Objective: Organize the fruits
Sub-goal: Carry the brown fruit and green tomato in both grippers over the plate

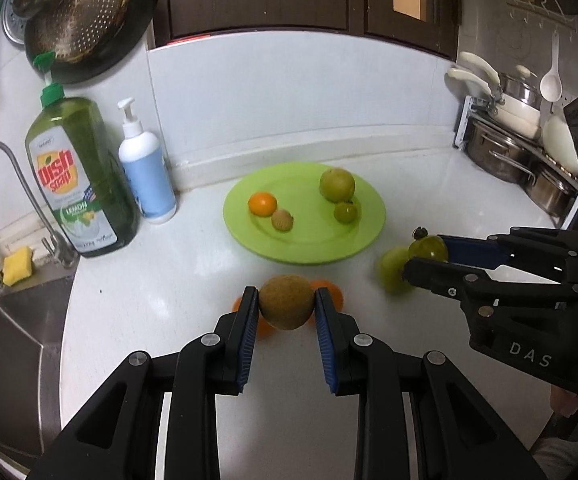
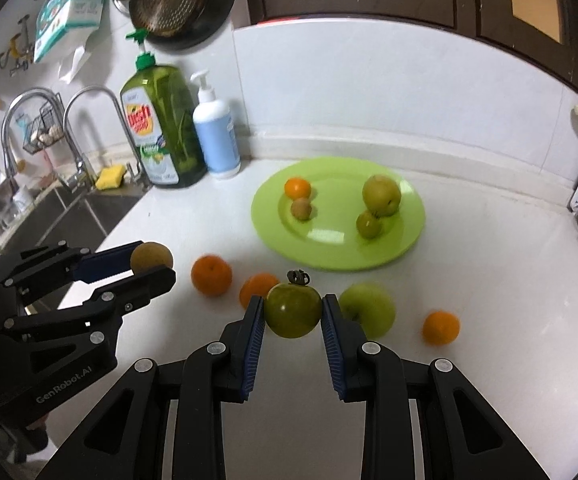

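Note:
My left gripper (image 1: 285,307) is shut on a brown kiwi (image 1: 285,302) and holds it above the white counter; it also shows in the right wrist view (image 2: 151,266). My right gripper (image 2: 293,312) is shut on a green tomato (image 2: 293,310) with a dark stem; it shows in the left wrist view (image 1: 421,258) too. A green plate (image 2: 409,236) farther back holds an orange (image 2: 297,188), a small kiwi (image 2: 301,209), a large green fruit (image 2: 381,195) and a small green one (image 2: 368,225). Three oranges (image 2: 211,275) (image 2: 255,288) (image 2: 441,328) and a green apple (image 2: 369,310) lie loose on the counter.
A green dish soap bottle (image 1: 77,176) and a white pump bottle (image 1: 147,168) stand at the back left. A sink (image 1: 13,340) with a tap and yellow sponge (image 1: 17,266) is on the left. Pots on a rack (image 1: 517,148) stand at the right.

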Available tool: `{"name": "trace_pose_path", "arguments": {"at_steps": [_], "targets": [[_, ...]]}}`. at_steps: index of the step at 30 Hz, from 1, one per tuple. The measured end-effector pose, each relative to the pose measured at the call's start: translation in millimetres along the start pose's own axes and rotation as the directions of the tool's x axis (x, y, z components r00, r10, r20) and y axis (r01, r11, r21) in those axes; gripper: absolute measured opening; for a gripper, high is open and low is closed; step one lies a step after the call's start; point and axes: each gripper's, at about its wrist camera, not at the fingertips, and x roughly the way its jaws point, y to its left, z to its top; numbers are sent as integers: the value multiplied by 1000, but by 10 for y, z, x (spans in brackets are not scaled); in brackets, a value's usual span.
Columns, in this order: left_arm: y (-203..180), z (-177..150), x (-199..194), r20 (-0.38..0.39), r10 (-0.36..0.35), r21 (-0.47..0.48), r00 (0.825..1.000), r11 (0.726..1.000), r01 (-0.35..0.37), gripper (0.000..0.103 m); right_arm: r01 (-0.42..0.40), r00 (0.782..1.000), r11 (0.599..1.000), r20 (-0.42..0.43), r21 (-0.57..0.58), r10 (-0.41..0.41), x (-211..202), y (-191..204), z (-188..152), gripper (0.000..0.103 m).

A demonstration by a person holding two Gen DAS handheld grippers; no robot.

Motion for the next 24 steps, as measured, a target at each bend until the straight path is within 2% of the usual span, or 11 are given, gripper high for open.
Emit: {"name": "trace_pose_path", "arguments": {"at_steps": [13, 24], "targets": [[19, 545, 149, 59, 0, -13, 998, 1000, 1, 28, 20, 998, 1000, 66, -22, -18, 23, -188, 469, 30], [149, 939, 547, 28, 18, -24, 999, 1000, -17, 28, 42, 997, 998, 64, -39, -39, 275, -388, 825, 30]]}}
